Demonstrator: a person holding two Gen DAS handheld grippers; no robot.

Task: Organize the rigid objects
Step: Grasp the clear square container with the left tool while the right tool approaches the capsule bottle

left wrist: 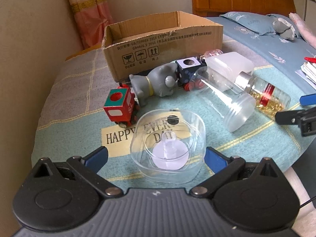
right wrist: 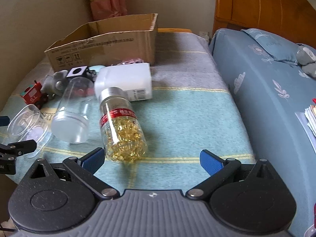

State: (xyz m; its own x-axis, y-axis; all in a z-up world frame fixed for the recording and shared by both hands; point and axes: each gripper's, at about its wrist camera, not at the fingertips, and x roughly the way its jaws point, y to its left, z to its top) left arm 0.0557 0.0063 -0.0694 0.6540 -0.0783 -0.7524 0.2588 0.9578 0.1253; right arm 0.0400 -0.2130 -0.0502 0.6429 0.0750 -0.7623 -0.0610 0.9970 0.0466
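Note:
On a blanket-covered surface lie a clear round container (left wrist: pixel 167 146) (right wrist: pixel 27 126), a red toy train block (left wrist: pixel 120 106), a grey toy figure (left wrist: pixel 154 83), a dark train block (left wrist: pixel 189 71), a clear jar on its side (left wrist: pixel 227 96) (right wrist: pixel 73 110), a white box (left wrist: pixel 229 63) (right wrist: pixel 126 81) and a capsule bottle (left wrist: pixel 270 96) (right wrist: pixel 120 126). My left gripper (left wrist: pixel 156 156) is open, its fingers on either side of the clear container. My right gripper (right wrist: pixel 152 158) is open, just in front of the capsule bottle's base. It also shows in the left wrist view (left wrist: pixel 296 110).
An open cardboard box (left wrist: pixel 162 41) (right wrist: pixel 102 41) stands at the back by the wall. A bed with blue bedding (right wrist: pixel 266 90), a pillow and a grey plush (left wrist: pixel 284 27) lies to the right. Papers (right wrist: pixel 310 118) rest on the bed's edge.

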